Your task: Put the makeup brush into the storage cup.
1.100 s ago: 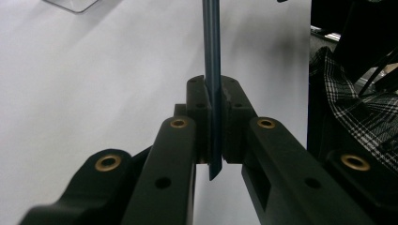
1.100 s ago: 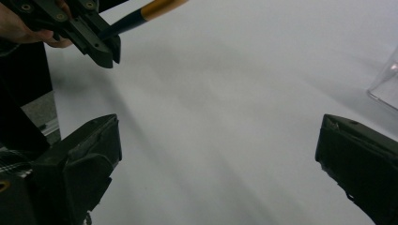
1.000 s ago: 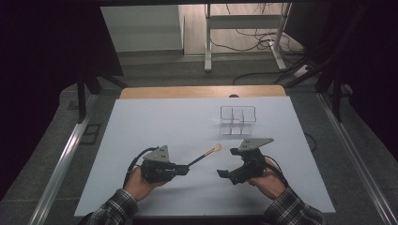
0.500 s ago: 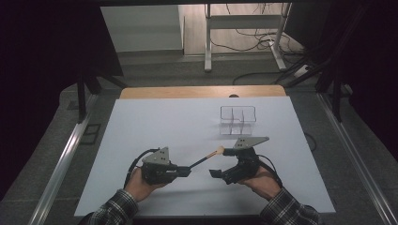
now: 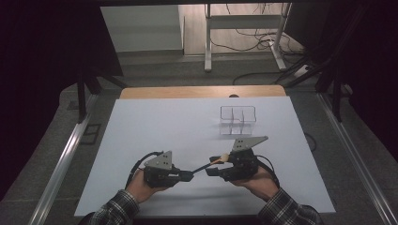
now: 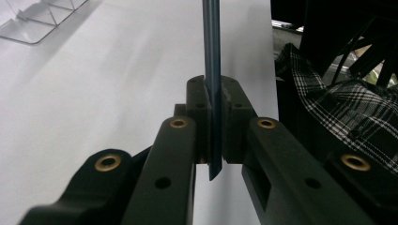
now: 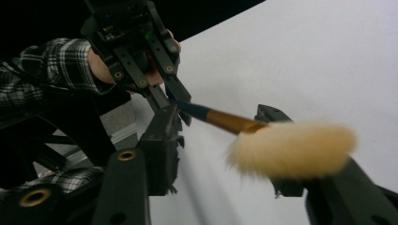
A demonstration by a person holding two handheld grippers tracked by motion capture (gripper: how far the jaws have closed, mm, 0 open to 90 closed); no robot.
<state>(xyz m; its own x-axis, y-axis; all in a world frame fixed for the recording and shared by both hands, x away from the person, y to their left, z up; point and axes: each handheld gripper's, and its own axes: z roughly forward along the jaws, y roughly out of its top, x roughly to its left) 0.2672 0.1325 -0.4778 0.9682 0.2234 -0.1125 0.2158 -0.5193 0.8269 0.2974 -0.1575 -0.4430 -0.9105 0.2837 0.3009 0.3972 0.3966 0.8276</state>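
A makeup-style brush with a dark handle (image 5: 202, 167), gold ferrule and pale fluffy bristles (image 7: 291, 147) hangs above the white table (image 5: 155, 126). My left gripper (image 5: 187, 175) is shut on the handle's end; the handle (image 6: 211, 47) runs up between its closed pads. My right gripper (image 5: 214, 170) faces it from the right. The ferrule and bristles lie between the right gripper's (image 7: 218, 119) jaws, which have just been closing. A gap still shows on both sides, so the pads do not press on the brush.
A clear plastic divided organizer (image 5: 238, 120) stands on the table beyond the right gripper, also at the top left (image 6: 42, 18) of the left gripper view. Plaid sleeves (image 5: 115, 211) come in from the front edge. A wooden strip (image 5: 202, 91) borders the far side.
The right gripper has shifted left toward the left gripper, and its jaws have narrowed around the brush head. The left gripper has stayed put with the handle.
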